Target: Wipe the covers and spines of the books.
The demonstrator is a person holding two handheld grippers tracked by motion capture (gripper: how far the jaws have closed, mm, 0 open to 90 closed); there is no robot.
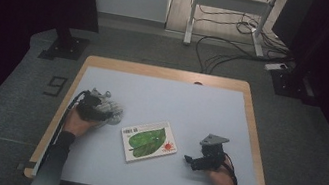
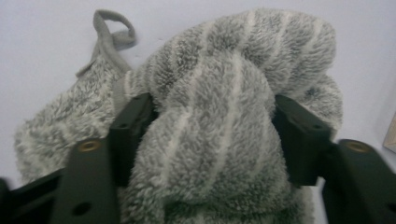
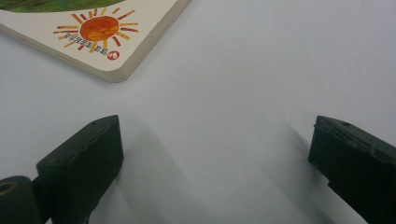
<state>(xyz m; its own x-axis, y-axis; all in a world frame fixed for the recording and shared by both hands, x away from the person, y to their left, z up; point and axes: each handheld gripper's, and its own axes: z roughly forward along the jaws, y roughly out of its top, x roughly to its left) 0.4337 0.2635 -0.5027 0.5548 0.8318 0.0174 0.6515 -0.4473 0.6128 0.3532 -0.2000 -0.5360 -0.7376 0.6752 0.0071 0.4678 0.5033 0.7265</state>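
Jaws of the left gripper (image 2: 212, 140) clamp one fluffy grey sock (image 2: 224, 93); the right gripper (image 3: 215, 154) gapes beside one book (image 3: 116, 56).

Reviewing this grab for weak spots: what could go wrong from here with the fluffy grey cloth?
The left gripper pinches only a raised fold of the grey striped fleece cloth, so the plush pile may slip out on lifting. The rest could drag across the table toward the picture book.
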